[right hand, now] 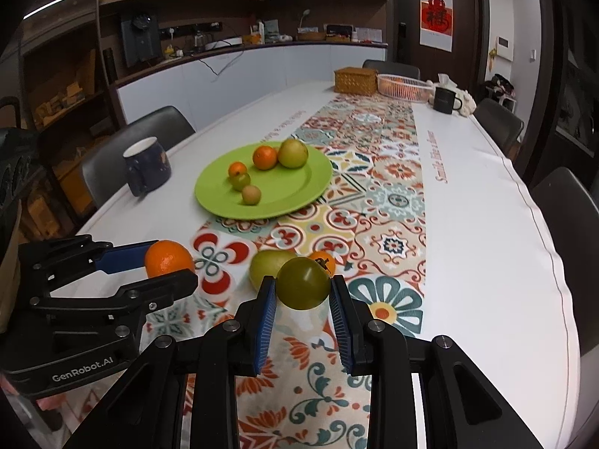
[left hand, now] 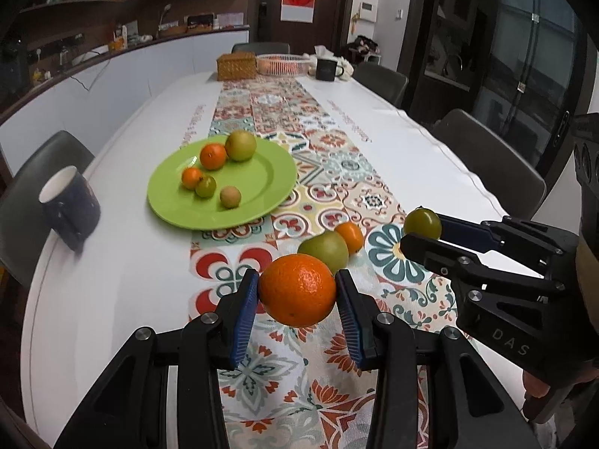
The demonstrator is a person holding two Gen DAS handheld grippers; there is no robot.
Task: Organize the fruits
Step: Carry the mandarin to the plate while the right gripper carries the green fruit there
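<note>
My left gripper (left hand: 297, 292) is shut on a large orange (left hand: 297, 290) and holds it above the patterned runner; it also shows in the right wrist view (right hand: 168, 260). My right gripper (right hand: 303, 288) is shut on a small green fruit (right hand: 303, 282), also seen in the left wrist view (left hand: 422, 222). A green plate (left hand: 258, 183) (right hand: 299, 187) farther back holds several fruits: oranges and green fruits. On the runner between the grippers and the plate lie a green fruit (left hand: 325, 250) (right hand: 267, 263) and a small orange (left hand: 350, 237) (right hand: 325, 260).
A dark blue mug (left hand: 69, 204) (right hand: 146, 166) stands at the table's left edge beside the plate. At the far end are a wicker box (right hand: 355, 80), a pink basket (right hand: 402, 86) and a black mug (right hand: 445, 100). Chairs line both sides.
</note>
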